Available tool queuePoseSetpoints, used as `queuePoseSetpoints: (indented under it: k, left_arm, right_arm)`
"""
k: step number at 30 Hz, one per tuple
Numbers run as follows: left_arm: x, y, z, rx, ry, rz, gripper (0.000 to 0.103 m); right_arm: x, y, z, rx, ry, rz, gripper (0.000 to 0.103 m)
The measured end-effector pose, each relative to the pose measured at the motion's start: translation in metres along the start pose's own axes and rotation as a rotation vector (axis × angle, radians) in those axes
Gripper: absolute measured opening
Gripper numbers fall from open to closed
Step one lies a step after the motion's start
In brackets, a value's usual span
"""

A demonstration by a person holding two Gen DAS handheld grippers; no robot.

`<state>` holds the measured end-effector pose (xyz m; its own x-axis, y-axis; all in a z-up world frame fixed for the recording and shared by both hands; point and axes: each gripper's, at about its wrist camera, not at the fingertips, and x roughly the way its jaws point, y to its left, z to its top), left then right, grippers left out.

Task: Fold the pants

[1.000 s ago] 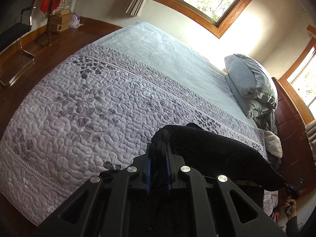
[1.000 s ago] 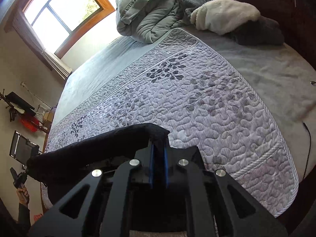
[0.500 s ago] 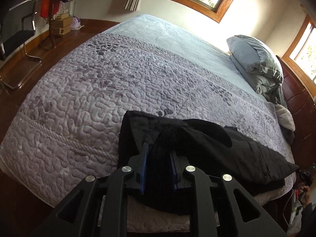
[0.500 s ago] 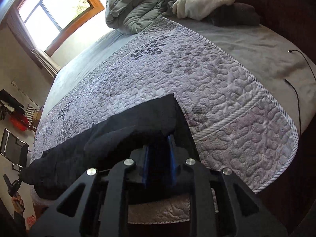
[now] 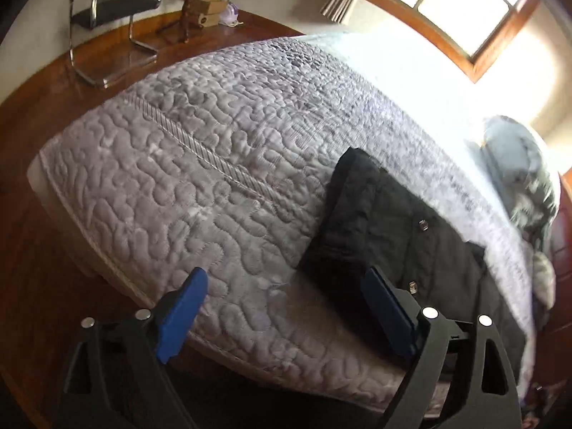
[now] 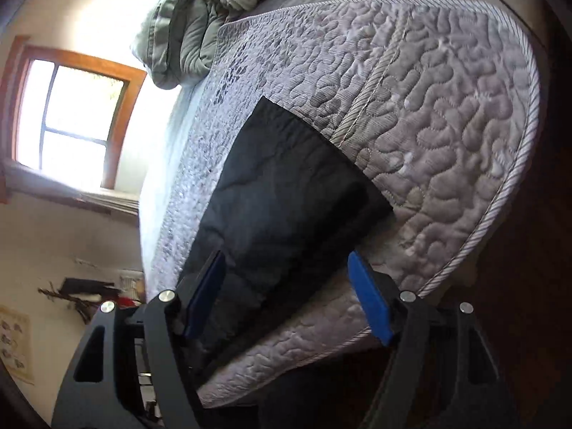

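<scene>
The left gripper (image 5: 282, 307) tips steeply down over the near edge of the bed (image 5: 200, 164), its jaws spread wide, having just been opening. Nothing is between them but quilt. Its blue pads (image 5: 180, 316) stand well apart, one at 7 o'clock, one at 5 o'clock in the left view.

The right gripper (image 6: 286, 293) is rolled to one side and also tilts down at the bed edge. Its jaws are apart too and have just been opening; the pants (image 6: 282, 193) lie in the gap between them, but the pads press on nothing.

One pair of black pants (image 5: 400, 246) lies flat on the grey quilt near the bed's front edge. In the left view they sit at 3 to 4 o'clock, their near corner just beside the right-hand pad and running off behind it. Two metal snaps (image 5: 423, 224) show on the cloth. In the right view the pants reach from the centre down to 7 o'clock, one end hanging over the bed edge.

There are two grippers, each with two blue pads. One window (image 5: 468, 7) shows at 1 o'clock in the left view, one chair (image 5: 111, 18) at 11 o'clock, and bunched grey bedding (image 5: 522, 175) at 3 o'clock.
</scene>
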<state>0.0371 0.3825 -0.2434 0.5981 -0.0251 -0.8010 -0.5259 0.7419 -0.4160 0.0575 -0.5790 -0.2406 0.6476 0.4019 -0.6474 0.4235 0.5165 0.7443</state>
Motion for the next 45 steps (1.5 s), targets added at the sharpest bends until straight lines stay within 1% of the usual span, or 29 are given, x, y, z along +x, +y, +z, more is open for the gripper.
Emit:
queuePoseSetpoints:
  k: [2,4,8,11,13,15,17,18,19,20,21,23,24,25,26,27,28,29,31,34,36,39,45]
  left_arm:
    - [0.006,0.000,-0.001,-0.064,0.027,-0.070,0.092]
    - [0.015,-0.007,-0.002,-0.084,0.052,-0.104,0.092]
    - [0.031,-0.029,-0.006,-0.059,0.092,-0.110,0.092]
    - [0.043,-0.035,-0.008,-0.086,0.115,-0.128,0.092]
    - [0.052,-0.040,-0.009,-0.082,0.136,-0.122,0.092]
    - [0.058,-0.045,-0.009,-0.079,0.138,-0.111,0.092]
    - [0.061,-0.047,-0.009,-0.090,0.138,-0.122,0.091]
    - [0.062,-0.049,-0.008,-0.091,0.138,-0.127,0.087]
    - [0.065,-0.052,-0.008,-0.083,0.147,-0.128,0.070]
    - [0.069,-0.056,-0.007,-0.069,0.167,-0.108,0.059]
    - [0.071,-0.058,-0.007,-0.053,0.171,-0.067,0.052]
    - [0.074,-0.060,-0.006,-0.034,0.174,-0.030,0.044]
    - [0.075,-0.059,-0.005,-0.034,0.174,-0.018,0.037]
    - [0.075,-0.056,-0.004,-0.046,0.174,-0.015,0.030]
    - [0.074,-0.051,-0.003,-0.061,0.174,-0.021,0.028]
    - [0.073,-0.047,-0.002,-0.072,0.174,-0.026,0.025]
    - [0.073,-0.045,-0.002,-0.077,0.175,-0.029,0.022]
    - [0.073,-0.044,-0.001,-0.079,0.175,-0.032,0.021]
    - [0.072,-0.043,-0.002,-0.076,0.176,-0.028,0.019]
    - [0.073,-0.046,0.000,-0.064,0.176,-0.009,0.017]
    - [0.074,-0.049,0.002,-0.057,0.177,0.005,0.017]
    - [0.074,-0.052,0.010,-0.040,0.176,0.017,0.016]
    - [0.070,-0.053,0.015,-0.022,0.178,0.027,0.015]
  right_arm:
    - [0.005,0.000,0.002,0.025,-0.010,0.022,0.072]
    - [0.014,0.001,0.006,0.051,-0.013,0.034,0.072]
    - [0.031,-0.004,0.014,0.111,-0.027,0.034,0.072]
    - [0.044,-0.010,0.018,0.138,-0.032,0.009,0.074]
    - [0.051,-0.014,0.021,0.160,-0.029,0.002,0.074]
    - [0.054,-0.019,0.022,0.169,-0.032,0.002,0.074]
    - [0.055,-0.018,0.025,0.170,-0.038,0.000,0.074]
    - [0.056,-0.018,0.027,0.171,-0.041,-0.002,0.074]
    - [0.056,-0.018,0.029,0.174,-0.042,-0.004,0.075]
    - [0.057,-0.018,0.031,0.175,-0.042,-0.007,0.075]
    - [0.057,-0.018,0.033,0.174,-0.044,-0.010,0.075]
    - [0.057,-0.019,0.036,0.182,-0.045,-0.006,0.075]
    - [0.057,-0.019,0.038,0.185,-0.046,-0.005,0.075]
    - [0.058,-0.018,0.039,0.184,-0.045,-0.006,0.075]
    - [0.059,-0.017,0.041,0.177,-0.045,-0.007,0.074]
    - [0.059,-0.015,0.042,0.167,-0.043,-0.014,0.068]
    - [0.058,-0.014,0.041,0.152,-0.039,-0.024,0.053]
    - [0.058,-0.012,0.040,0.139,-0.033,-0.021,0.036]
    - [0.054,-0.007,0.038,0.108,-0.029,-0.040,0.018]
    - [0.046,-0.002,0.033,0.070,-0.034,-0.054,0.012]
    - [0.041,-0.001,0.029,0.063,-0.034,-0.058,0.011]
    - [0.041,-0.002,0.025,0.044,-0.026,-0.078,0.011]
    - [0.045,-0.020,0.015,0.066,-0.008,-0.103,0.010]
